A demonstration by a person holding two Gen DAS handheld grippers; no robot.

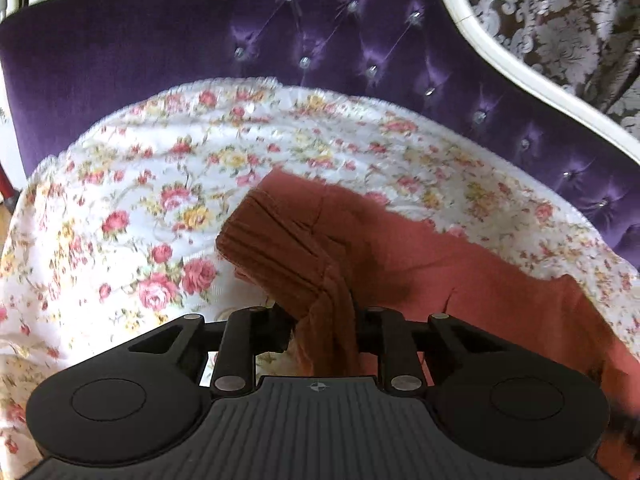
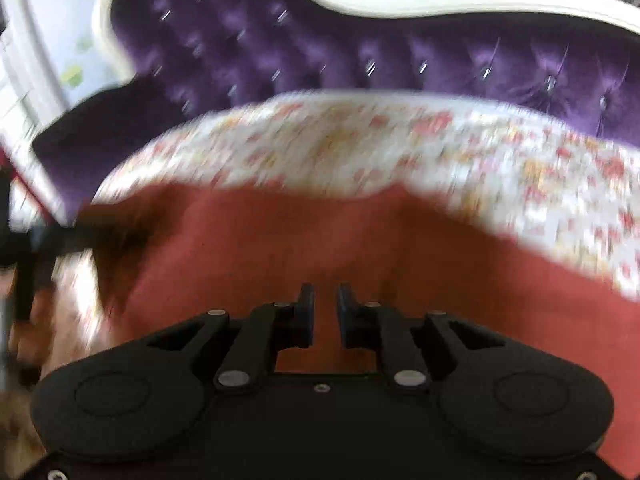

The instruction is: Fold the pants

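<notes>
Rust-red pants [image 1: 420, 252] lie on a floral sheet [image 1: 160, 184] spread over the sofa seat. My left gripper [image 1: 326, 320] is shut on a bunched, ribbed end of the pants [image 1: 280, 240], which stands up between the fingers and folds back over the flat cloth. In the blurred right wrist view the pants [image 2: 280, 240] spread flat below my right gripper [image 2: 325, 312]. Its jaws stand a small gap apart with nothing between them, just above the cloth.
A purple tufted sofa back [image 1: 360, 40] with a white frame [image 1: 500, 52] rises behind the floral sheet [image 2: 360, 140]. The sofa's left arm [image 1: 80, 60] bounds the seat. Patterned wallpaper [image 1: 560, 20] is behind.
</notes>
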